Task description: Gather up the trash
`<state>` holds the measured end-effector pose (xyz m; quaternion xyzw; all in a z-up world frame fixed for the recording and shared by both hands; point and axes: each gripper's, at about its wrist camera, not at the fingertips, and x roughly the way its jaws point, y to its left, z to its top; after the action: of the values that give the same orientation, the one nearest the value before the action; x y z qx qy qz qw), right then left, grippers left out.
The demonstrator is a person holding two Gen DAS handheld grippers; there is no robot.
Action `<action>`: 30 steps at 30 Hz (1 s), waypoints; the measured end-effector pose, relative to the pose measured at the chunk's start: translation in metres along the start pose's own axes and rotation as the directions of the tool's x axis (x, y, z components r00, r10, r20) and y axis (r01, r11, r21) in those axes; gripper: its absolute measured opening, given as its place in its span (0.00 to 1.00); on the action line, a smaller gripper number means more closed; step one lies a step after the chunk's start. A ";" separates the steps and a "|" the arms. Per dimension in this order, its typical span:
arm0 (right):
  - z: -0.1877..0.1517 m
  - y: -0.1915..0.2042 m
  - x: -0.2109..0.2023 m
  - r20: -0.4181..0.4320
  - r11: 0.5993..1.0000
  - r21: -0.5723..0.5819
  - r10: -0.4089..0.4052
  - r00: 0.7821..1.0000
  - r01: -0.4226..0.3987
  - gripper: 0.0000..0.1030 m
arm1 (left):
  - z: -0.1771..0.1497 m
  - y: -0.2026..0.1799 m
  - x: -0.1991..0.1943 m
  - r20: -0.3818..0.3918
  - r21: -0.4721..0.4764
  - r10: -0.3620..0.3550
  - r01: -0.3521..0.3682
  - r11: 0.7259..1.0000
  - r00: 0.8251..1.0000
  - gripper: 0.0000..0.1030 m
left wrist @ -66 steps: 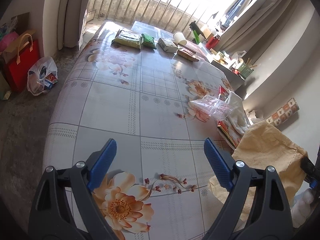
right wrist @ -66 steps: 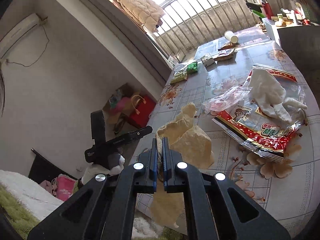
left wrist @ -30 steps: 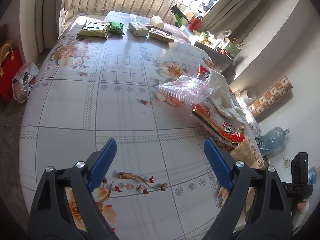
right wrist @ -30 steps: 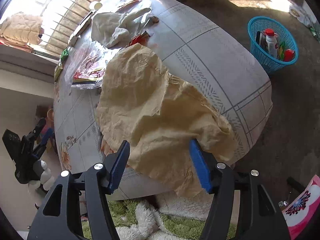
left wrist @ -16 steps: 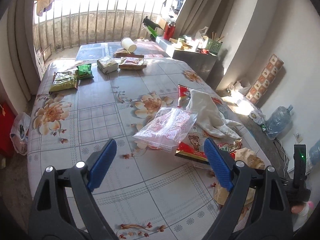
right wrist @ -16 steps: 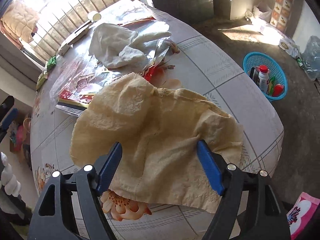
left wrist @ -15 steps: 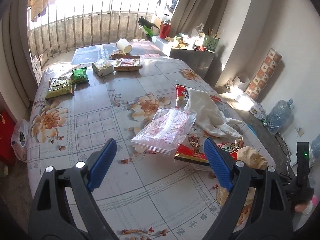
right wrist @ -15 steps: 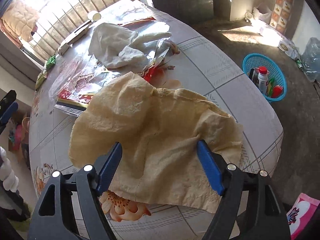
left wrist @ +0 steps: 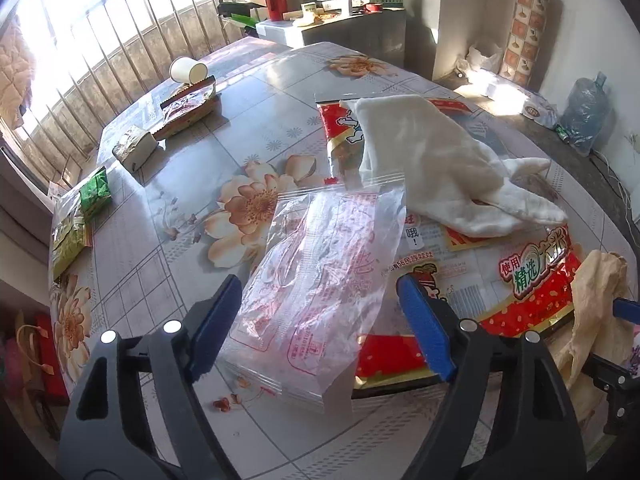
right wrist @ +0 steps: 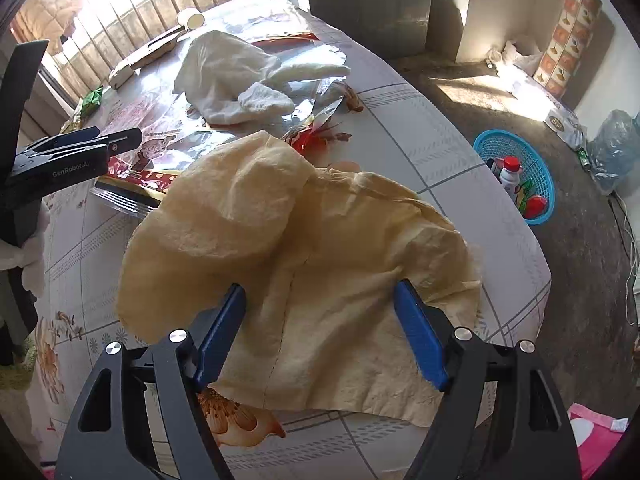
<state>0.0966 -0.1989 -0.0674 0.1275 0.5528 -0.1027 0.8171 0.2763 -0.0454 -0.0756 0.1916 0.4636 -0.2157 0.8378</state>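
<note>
Clear bag [left wrist: 320, 276] lies lengthwise away from the released, closing left claw [left wrist: 320, 328]; right claw [right wrist: 320, 328], apparently released, straddles tan paper [right wrist: 296, 256].

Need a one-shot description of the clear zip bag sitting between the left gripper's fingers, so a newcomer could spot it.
Start at the floral-print table, near edge, by the big red snack wrapper. The clear zip bag lies partly on that wrapper's left side, just ahead of the left gripper. Unlike the white cloth and yellow paper bag, it is see-through with faint red print.
</note>
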 end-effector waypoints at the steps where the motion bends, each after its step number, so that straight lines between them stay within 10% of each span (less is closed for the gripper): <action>1: 0.000 0.001 0.000 0.002 1.000 -0.007 -0.011 1.000 0.011 0.70 | 0.001 0.002 0.003 -0.006 -0.005 0.000 0.000 1.000 1.000 0.68; 15: -0.006 -0.005 -0.005 0.026 0.997 -0.042 -0.063 0.998 0.064 0.43 | 0.002 0.014 -0.003 0.012 -0.048 -0.057 0.057 0.997 0.998 0.14; 23: -0.009 -0.018 -0.009 0.038 0.999 -0.023 -0.036 0.999 0.037 0.10 | -0.010 0.029 -0.038 0.066 -0.084 -0.047 0.052 0.995 0.997 0.04; 30: -0.011 -0.039 -0.009 0.027 0.997 0.039 0.072 0.997 -0.073 0.05 | -0.024 0.042 -0.093 0.153 -0.153 -0.045 0.069 0.986 0.987 0.01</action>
<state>0.0717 -0.2325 -0.0662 0.1624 0.5350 -0.0855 0.8247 0.2378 0.0195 -0.0025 0.0948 0.4204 -0.2162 0.8761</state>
